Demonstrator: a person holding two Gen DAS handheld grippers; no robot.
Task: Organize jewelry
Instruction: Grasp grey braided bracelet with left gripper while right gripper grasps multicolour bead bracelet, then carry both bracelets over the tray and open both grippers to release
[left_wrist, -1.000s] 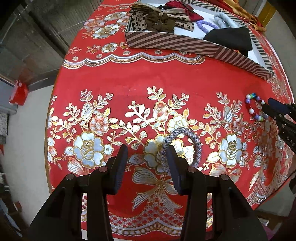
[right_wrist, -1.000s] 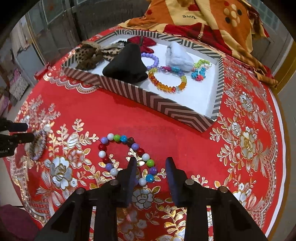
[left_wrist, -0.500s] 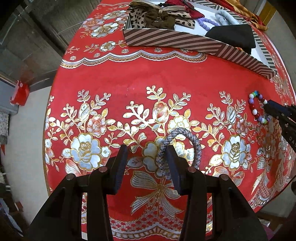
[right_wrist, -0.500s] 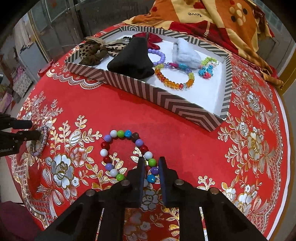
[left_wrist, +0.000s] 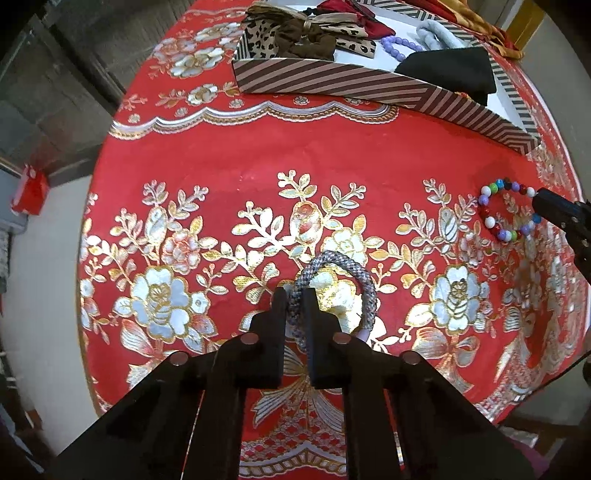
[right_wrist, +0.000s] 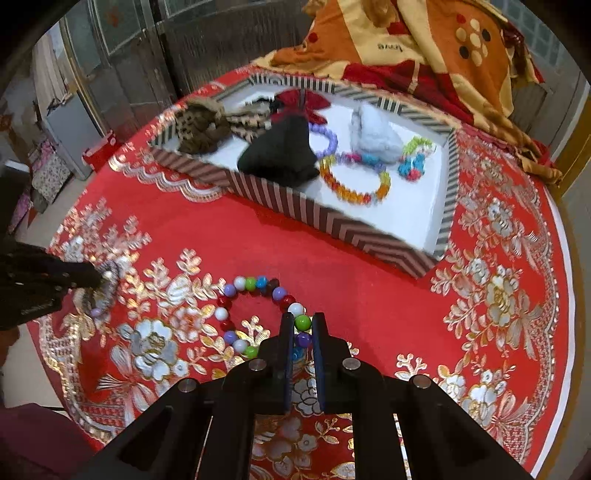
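The left gripper (left_wrist: 294, 306) is closed to a narrow gap on the near-left section of the grey woven bracelet (left_wrist: 334, 291). The rest of the bracelet ring lies on the red floral tablecloth (left_wrist: 221, 166), extending forward and to the right of the fingers.

The right gripper (right_wrist: 303, 328) is closed to a narrow gap around the near-right section of the multicolored bead bracelet (right_wrist: 258, 314). A green bead and a purple bead sit between the two fingers. The remaining beads form a loop on the tablecloth, ahead and to the left of the gripper. Whether either bracelet is lifted off the cloth at the gripped section cannot be determined from these views.

The two bracelets are well apart, each on the near half of the round table.

The striped tray (right_wrist: 314, 214) stands on the far half of the table. Its white floor holds a leopard-print bow (right_wrist: 199, 129), a red bow (right_wrist: 303, 101), a black fabric item (right_wrist: 284, 155), a lilac bead bracelet (right_wrist: 328, 138), an amber bead bracelet (right_wrist: 354, 184), a pale blue scrunchie (right_wrist: 373, 134) and a small cluster of green and blue beads (right_wrist: 413, 158).

An orange patterned blanket (right_wrist: 424, 44) lies behind the tray.
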